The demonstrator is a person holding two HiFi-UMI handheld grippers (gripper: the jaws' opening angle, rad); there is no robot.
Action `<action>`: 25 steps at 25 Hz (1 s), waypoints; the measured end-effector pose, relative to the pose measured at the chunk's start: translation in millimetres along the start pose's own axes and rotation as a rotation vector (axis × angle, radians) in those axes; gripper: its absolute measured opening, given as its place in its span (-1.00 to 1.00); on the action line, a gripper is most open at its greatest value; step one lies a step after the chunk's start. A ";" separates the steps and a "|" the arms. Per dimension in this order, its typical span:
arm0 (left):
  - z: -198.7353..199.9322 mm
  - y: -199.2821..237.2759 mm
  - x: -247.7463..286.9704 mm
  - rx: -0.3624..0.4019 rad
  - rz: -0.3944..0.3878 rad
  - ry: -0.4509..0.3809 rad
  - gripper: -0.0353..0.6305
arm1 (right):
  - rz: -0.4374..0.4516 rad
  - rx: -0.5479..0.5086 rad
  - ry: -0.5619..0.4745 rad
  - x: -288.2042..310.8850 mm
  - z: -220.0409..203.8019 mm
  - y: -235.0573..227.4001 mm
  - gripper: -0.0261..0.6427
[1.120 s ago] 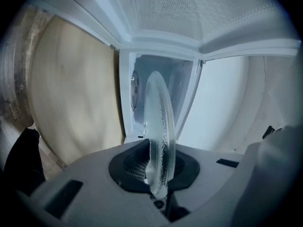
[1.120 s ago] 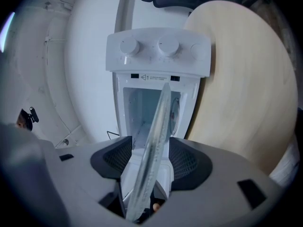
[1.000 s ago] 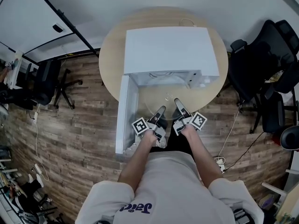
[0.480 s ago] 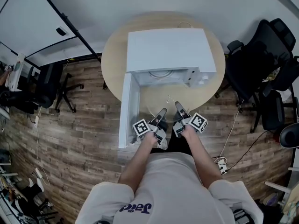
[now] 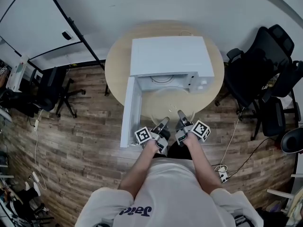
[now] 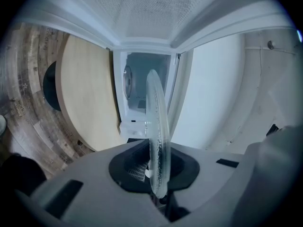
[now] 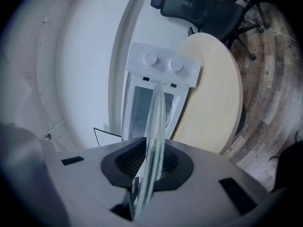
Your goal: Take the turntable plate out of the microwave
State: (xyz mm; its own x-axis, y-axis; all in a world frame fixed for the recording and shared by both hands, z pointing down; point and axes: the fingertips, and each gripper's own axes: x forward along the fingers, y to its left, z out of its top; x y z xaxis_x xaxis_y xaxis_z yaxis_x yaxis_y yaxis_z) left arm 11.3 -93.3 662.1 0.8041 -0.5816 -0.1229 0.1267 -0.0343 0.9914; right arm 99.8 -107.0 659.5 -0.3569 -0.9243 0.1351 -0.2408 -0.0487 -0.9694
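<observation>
While left gripper (image 5: 164, 121) clamps its near rim and right gripper (image 5: 181, 114) jaws, which have just been closing, pinch it too, turntable plate (image 5: 169, 102) lies flat ahead toward microwave (image 5: 170, 56), equally near both.

Even, bright light — strong fisheye bending, dark vignetted corners.

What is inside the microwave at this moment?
Only a round ring on the cavity floor is seen; the turntable plate is already outside. The microwave top covers the deeper part from above.
</observation>
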 end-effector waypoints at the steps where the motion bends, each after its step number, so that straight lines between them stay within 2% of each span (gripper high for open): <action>1: -3.4 -3.5 1.8 0.003 -0.003 0.003 -0.81 | 0.005 0.011 -0.002 -3.2 2.5 2.1 -0.78; 7: -23.9 -33.5 17.0 0.023 -0.013 0.015 -0.80 | -0.005 0.020 0.027 -21.0 23.7 24.3 -0.79; 16: -47.8 -92.5 13.2 0.032 -0.051 -0.113 -0.80 | 0.054 -0.028 0.138 -42.1 32.0 87.1 -0.79; 25: -54.1 -148.4 11.9 0.076 -0.042 -0.141 -0.80 | 0.061 -0.039 0.186 -52.6 37.1 134.0 -0.79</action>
State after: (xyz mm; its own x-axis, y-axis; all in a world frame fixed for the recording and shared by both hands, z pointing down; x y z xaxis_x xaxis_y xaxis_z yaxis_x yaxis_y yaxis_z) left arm 33.4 -51.2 511.1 0.7091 -0.6861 -0.1623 0.1104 -0.1193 0.9867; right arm 119.8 -79.0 514.9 -0.5320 -0.8388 0.1155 -0.2472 0.0234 -0.9687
